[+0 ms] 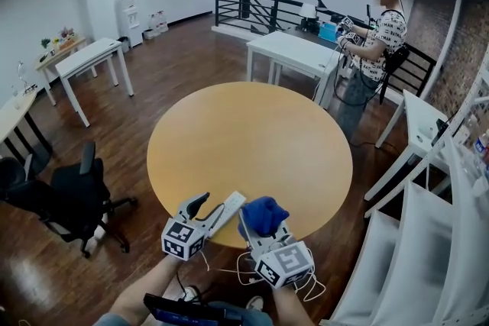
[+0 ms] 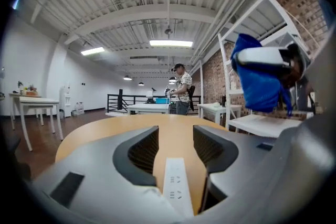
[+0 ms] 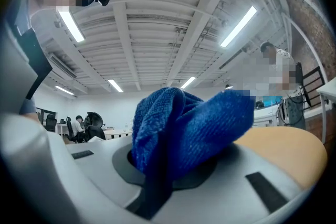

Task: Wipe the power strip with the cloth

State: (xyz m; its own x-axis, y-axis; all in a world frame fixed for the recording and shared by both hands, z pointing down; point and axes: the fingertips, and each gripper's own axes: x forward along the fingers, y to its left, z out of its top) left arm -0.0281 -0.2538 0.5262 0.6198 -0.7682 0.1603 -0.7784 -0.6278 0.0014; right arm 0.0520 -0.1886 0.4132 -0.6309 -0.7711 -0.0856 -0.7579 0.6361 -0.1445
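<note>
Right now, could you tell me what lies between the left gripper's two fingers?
The white power strip lies on the table between the parted fingers; the left gripper view shows it best.

The left gripper (image 1: 208,208) and right gripper (image 1: 265,233) are showing light-grey shells, black-and-white marker cubes (image 1: 183,238) and trailing white cables (image 1: 315,288).

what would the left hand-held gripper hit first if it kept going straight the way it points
The power strip: it already lies between the open jaws, running along that line. Beyond it only bare table shows, as far as I can judge.
</note>
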